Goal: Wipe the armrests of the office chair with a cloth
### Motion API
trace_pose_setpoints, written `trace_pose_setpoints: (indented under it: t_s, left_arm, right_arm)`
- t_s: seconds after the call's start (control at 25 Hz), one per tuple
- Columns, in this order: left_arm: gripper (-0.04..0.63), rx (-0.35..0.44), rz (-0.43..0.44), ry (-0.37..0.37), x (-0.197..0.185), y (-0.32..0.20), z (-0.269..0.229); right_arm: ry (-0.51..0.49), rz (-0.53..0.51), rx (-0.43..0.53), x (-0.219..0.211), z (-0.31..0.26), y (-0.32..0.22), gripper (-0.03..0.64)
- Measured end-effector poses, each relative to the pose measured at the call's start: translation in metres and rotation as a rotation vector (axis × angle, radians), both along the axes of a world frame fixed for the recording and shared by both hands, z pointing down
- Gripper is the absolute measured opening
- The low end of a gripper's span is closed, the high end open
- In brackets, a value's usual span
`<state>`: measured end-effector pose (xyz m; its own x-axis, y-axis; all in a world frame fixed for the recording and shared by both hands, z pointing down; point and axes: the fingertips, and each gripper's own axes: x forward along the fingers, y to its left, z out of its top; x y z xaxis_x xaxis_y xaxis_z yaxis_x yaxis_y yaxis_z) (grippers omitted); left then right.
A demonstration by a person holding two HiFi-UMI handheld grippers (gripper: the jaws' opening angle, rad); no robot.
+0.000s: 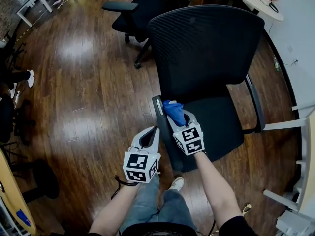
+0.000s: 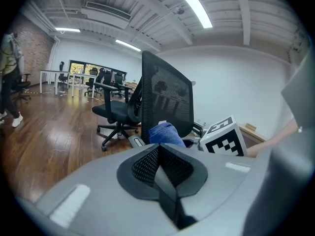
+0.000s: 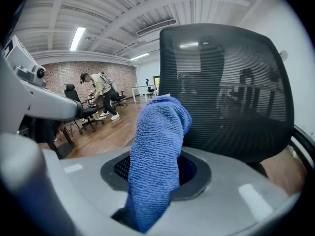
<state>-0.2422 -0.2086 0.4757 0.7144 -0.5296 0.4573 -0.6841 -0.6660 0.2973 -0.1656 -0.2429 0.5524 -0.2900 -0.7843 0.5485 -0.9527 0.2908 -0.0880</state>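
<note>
Flooring: dark polished wood floor (image 1: 83, 82) in an open-plan office. A second chair (image 1: 133, 11) stands at 11 o'clock, well apart.

Item 1: office chair (image 1: 206, 48), black mesh back, at 12 o'clock from the person. The near armrest (image 1: 158, 108) is on its 9 o'clock side and the far armrest (image 1: 256, 102) on its 3 o'clock side.

Item 2: cloth (image 1: 173, 111), blue terry, bunched. It appears to rest on the back end of the near armrest.

Item 3: right gripper (image 1: 176, 118), jaws clamped on the cloth, with a thick fold standing up between them.

Item 4: left gripper (image 1: 149, 137), jaws pressed together with nothing between. It is held at 7 o'clock of the near armrest, apart from it.

Step, as judged: wiping the near armrest; the far armrest likely remains.

Handling note: press the bunch flat on the pad and draw it the full length toward the front end. Roll the wrist to catch both edges. The chair may swivel under pressure, so the idle left gripper could steady it.
</note>
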Motion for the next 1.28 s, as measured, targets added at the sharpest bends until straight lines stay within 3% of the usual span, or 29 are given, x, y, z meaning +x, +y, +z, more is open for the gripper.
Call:
trace_pose_setpoints:
  t_s: [1.28]
  left_arm:
    - [0.004,0.000,-0.074,-0.005,-0.002,0.142,0.008]
  right_arm:
    - [-0.053,-0.009,-0.039,-0.012,0.008,0.199,0.135]
